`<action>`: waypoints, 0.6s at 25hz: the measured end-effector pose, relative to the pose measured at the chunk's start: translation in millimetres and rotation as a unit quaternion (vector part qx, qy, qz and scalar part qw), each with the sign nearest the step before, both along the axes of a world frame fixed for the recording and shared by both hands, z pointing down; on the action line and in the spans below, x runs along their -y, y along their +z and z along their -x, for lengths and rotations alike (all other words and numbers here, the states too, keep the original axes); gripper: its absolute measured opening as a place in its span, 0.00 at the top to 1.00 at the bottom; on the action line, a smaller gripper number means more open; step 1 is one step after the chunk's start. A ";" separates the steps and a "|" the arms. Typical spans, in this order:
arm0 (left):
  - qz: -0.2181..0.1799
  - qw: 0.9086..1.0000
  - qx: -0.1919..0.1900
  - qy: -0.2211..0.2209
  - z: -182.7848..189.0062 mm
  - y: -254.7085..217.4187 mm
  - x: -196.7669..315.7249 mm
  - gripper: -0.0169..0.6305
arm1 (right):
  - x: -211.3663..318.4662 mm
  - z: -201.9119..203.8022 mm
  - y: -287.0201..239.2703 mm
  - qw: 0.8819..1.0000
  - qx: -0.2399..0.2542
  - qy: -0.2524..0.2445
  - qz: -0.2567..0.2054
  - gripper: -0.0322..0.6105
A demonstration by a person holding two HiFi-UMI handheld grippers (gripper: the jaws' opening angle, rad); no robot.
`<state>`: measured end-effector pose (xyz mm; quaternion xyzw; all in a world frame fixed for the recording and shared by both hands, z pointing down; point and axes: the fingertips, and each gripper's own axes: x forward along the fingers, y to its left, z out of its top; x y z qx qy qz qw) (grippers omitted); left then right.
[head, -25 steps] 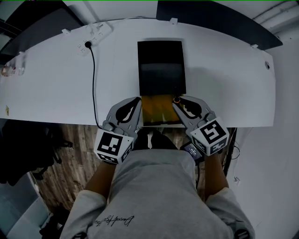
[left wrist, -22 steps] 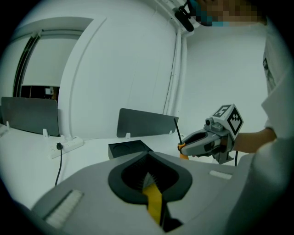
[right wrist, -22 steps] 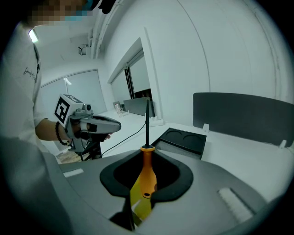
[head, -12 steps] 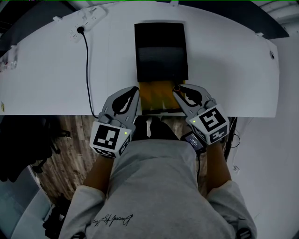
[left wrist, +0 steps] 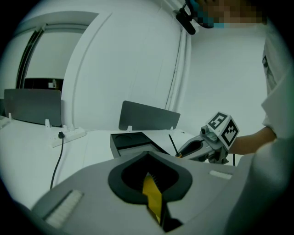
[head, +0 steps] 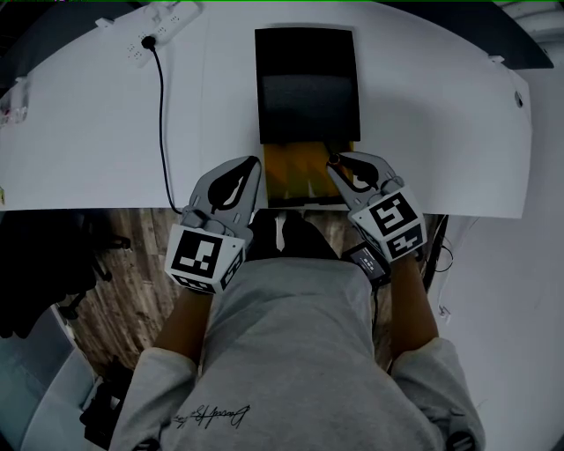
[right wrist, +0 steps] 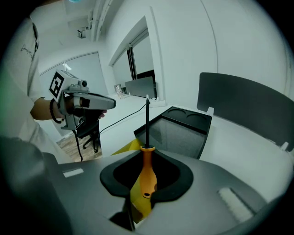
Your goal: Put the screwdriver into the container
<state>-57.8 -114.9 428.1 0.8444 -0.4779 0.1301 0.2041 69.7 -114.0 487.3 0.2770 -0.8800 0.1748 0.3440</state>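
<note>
Two grippers flank a yellow sheet [head: 295, 172], with the black container [head: 307, 53] at twelve o'clock. The right gripper [head: 336, 165] pinches the screwdriver [right wrist: 146, 176] by its handle. The left gripper [head: 254, 167] has its jaws pressed together, empty.

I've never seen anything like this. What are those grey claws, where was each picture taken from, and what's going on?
No robot here: a person holds a gripper in each hand. One camera sits on the person's head, looking down; one rides on each gripper. On the white table lie a black container, a yellow sheet and a power strip. The right gripper is clamped on an orange-handled screwdriver. The left gripper has its tips together; yellow shows behind them.
</note>
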 end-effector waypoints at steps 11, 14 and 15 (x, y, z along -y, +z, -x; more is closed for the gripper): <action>0.002 1.000 0.009 -0.001 9.8 8.6 -2.7 0.97 | -8.3 6.5 41.3 0.997 -0.055 -0.040 0.020 0.82; 0.005 1.000 0.011 -0.003 14.2 10.4 -3.3 0.97 | -9.2 8.9 49.7 0.996 -0.067 -0.050 0.023 0.82; 0.005 1.000 0.012 -0.003 15.3 11.3 -3.8 0.97 | -9.6 9.6 52.7 0.996 -0.072 -0.054 0.024 0.82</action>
